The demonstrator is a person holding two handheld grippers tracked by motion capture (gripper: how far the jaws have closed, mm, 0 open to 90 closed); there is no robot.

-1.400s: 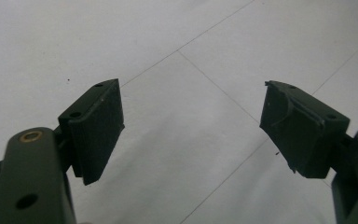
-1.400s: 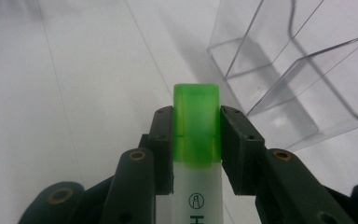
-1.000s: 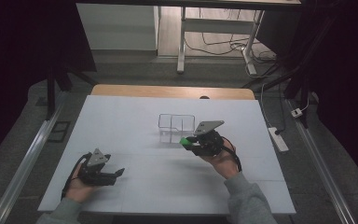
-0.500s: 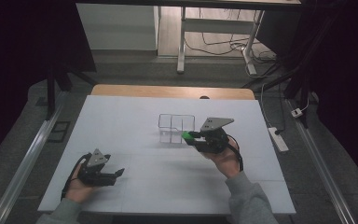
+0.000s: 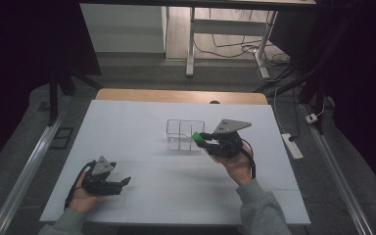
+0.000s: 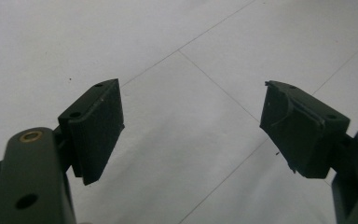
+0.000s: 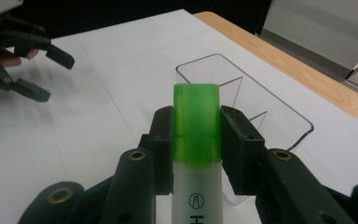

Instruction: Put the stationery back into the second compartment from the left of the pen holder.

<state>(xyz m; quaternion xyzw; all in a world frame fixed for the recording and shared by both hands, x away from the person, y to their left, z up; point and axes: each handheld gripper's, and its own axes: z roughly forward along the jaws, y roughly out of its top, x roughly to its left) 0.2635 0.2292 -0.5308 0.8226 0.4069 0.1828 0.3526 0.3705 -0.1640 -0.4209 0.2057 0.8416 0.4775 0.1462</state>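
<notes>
1. A white table [image 5: 142, 122] with a wooden far edge stands in a dark room; desk legs and cables show at the upper centre of the high view.
2. Since a second ago the right gripper [image 5: 199, 136] has edged slightly right and up in the frame, while the left gripper [image 5: 124, 181] has stayed put at lower left.
3. The right hand [image 5: 237, 164] holds its gripper raised, pointing left toward the clear compartment box [image 5: 184, 134] at mid frame. The left hand rests low on the table.
4. The right gripper view shows the jaws clamped on a green-capped highlighter [image 7: 196, 126], cap forward, just before the box [image 7: 261, 112]; in the high view it is a mere green speck, perhaps over the box's right edge.
5. The left gripper view shows jaws spread wide over bare table, with nothing between.
</notes>
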